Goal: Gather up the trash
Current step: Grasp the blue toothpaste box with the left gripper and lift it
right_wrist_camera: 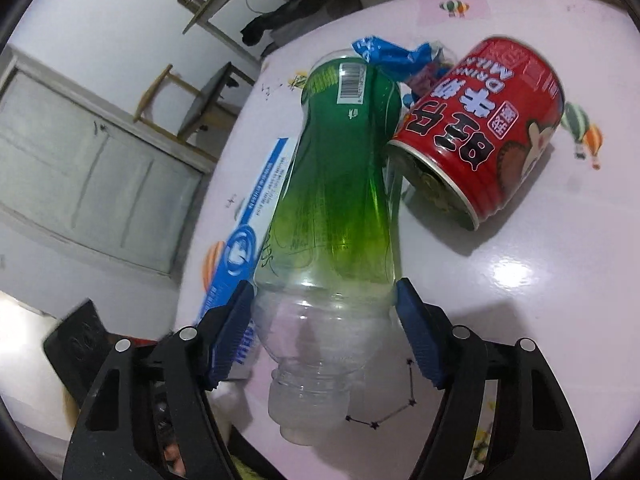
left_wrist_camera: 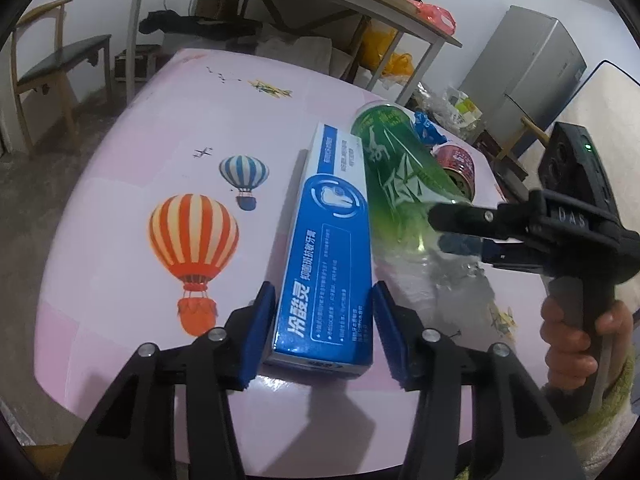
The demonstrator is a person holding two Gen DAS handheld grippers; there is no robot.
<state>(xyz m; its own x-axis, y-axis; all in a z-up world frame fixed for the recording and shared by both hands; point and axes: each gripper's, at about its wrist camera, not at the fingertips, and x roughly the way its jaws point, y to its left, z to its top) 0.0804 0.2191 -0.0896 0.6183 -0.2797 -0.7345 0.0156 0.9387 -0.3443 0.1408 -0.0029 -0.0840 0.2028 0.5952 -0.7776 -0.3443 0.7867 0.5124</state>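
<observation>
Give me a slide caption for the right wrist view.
Right gripper straddles green plastic bottle lying beside red can and toothpaste box.
</observation>
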